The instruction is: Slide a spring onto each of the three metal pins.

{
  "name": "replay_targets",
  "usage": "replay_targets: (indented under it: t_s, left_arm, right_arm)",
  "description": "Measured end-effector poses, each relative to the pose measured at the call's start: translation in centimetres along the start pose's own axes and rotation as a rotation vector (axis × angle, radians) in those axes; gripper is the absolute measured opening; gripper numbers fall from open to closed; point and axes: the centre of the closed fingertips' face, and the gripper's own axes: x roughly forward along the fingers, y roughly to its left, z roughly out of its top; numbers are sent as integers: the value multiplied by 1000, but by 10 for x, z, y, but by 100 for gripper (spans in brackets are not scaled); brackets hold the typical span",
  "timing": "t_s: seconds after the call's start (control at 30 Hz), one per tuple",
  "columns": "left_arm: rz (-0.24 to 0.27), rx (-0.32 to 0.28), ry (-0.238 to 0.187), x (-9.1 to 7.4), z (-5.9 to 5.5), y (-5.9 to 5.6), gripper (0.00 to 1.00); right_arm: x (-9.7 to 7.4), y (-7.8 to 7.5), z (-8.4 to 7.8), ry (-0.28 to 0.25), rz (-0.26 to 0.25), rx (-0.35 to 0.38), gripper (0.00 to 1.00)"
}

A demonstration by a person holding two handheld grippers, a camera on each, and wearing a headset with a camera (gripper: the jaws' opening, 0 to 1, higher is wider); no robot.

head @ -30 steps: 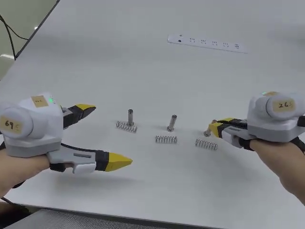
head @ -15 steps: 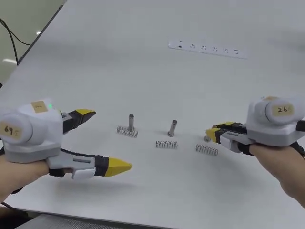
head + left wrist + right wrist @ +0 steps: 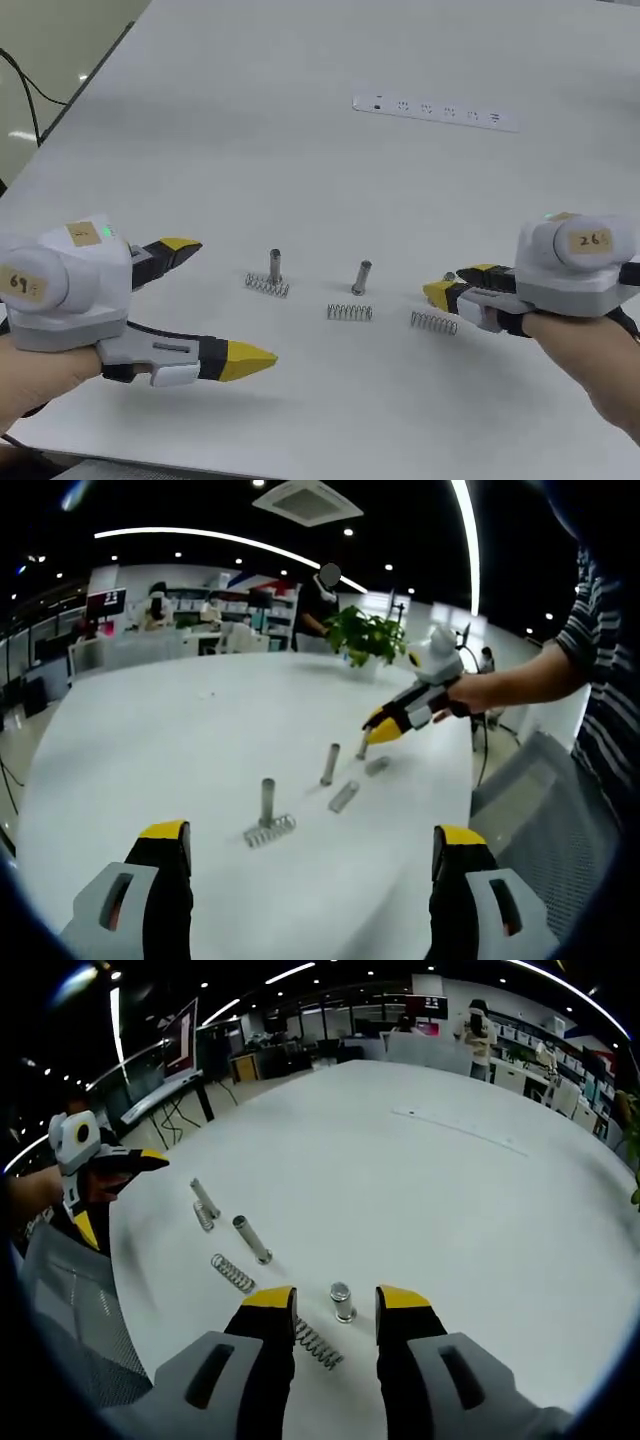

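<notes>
On the table [image 3: 300, 120], three springs [image 3: 349, 313] are lying, one beside each standing metal pin [image 3: 363, 276]. The left gripper [image 3: 228, 298] is being held wide open. The right gripper [image 3: 445, 285] is being held part open around the end pin [image 3: 342, 1302]. Each spring is likely light, squashy and rolly, so it should be pinched gently across its middle.

Head view: the third pin [image 3: 449, 276] sits mostly hidden behind the right gripper [image 3: 446, 285]. Right gripper view: one jaw covers an end of the nearest spring [image 3: 322, 1348].
</notes>
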Motion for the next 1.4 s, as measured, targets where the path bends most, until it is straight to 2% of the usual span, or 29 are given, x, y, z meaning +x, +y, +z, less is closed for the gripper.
replay_targets:
  t_s: [0.4,0.8,1.1,1.4]
  left_arm:
    - [-4,-1,-4,0,2,-1,98]
    - [5,3,7,-3,-2,5,98]
    - [4,16,26,-7,-5,11,98]
    - [11,13,24,-10,-5,13,98]
  right_arm:
    - [-4,1,2,-9,11,-20,34]
    - [-14,-4,1,-18,7,-49,36]
    - [-22,-4,-3,-3,16,-101,36]
    - [-28,4,-8,30,38,-201,35]
